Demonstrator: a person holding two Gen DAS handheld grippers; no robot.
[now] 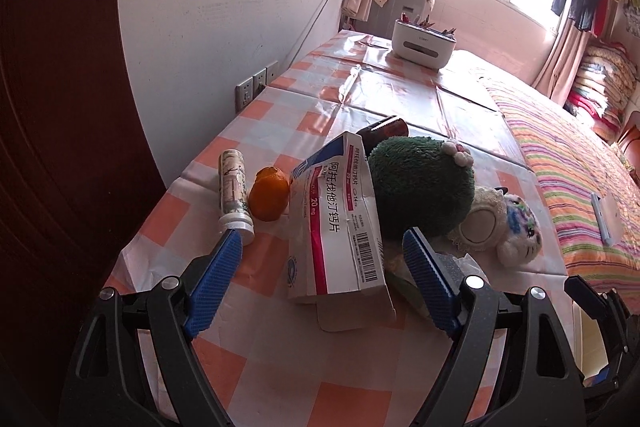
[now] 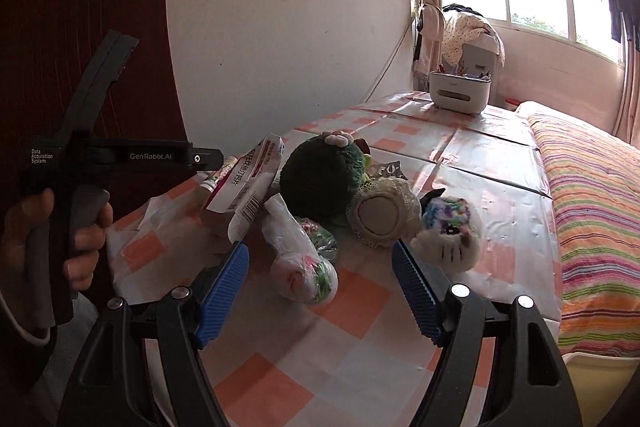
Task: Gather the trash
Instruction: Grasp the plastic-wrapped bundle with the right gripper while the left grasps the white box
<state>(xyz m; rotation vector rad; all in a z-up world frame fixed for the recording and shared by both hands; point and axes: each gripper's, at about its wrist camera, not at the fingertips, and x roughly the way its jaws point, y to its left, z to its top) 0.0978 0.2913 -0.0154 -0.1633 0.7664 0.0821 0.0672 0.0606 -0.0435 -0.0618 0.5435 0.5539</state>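
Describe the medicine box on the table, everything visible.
The medicine box is a flat white cardboard carton with a magenta band, blue corner graphic, Chinese print, "20 mg" and a barcode. It looks crumpled, and the end flap nearest the left wrist camera hangs open. It lies tilted, its far end raised, leaning against the green plush toy on the checkered tablecloth. An orange sits just beside it. From the left wrist view it lies ahead of the open left tongs, untouched by them.

Glossy plastic tablecloth (image 1: pixel 360 95) is reflecting window glare. Medicine box (image 1: pixel 340 227) ahead of the left gripper is showing matt printed cardboard; green plush toy (image 1: pixel 420 187) fuzzy. Thin crinkled plastic bag (image 2: pixel 300 259) is lying between the right gripper's ribbed blue pads (image 2: pixel 222 293).
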